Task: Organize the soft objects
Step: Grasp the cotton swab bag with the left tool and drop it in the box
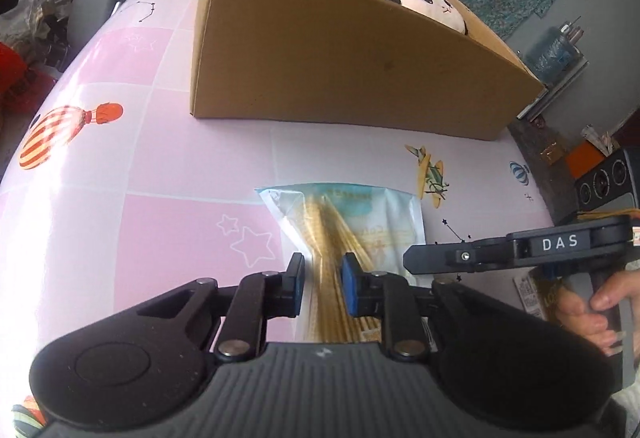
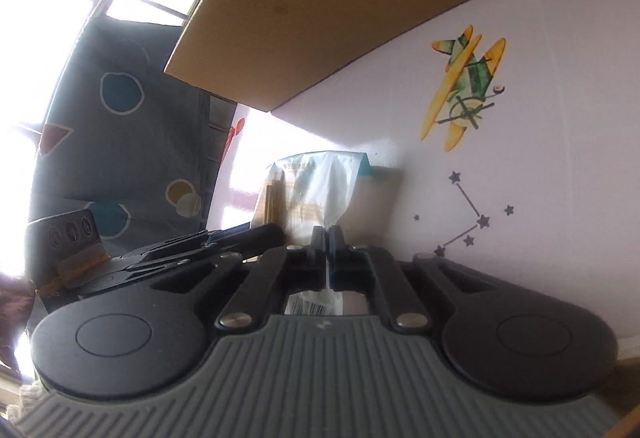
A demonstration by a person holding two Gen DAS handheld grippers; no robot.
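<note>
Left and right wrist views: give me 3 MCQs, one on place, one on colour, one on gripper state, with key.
1. Where is the plush doll?
A. on the tablecloth beside the packet
B. inside the cardboard box
C. between the left gripper's fingers

2. What colour are the left gripper's finger pads?
A. blue
B. red
C. yellow

3. What state is the right gripper in?
A. wide open over the tablecloth
B. shut on the box wall
C. shut on the plastic packet

Answers:
1 B, the doll's face shows over the far side of the box's open top.
2 A, blue pads face each other on the left gripper, either side of the packet.
3 C, in the right wrist view the fingers are pressed together with packet film pinched between them.
</note>
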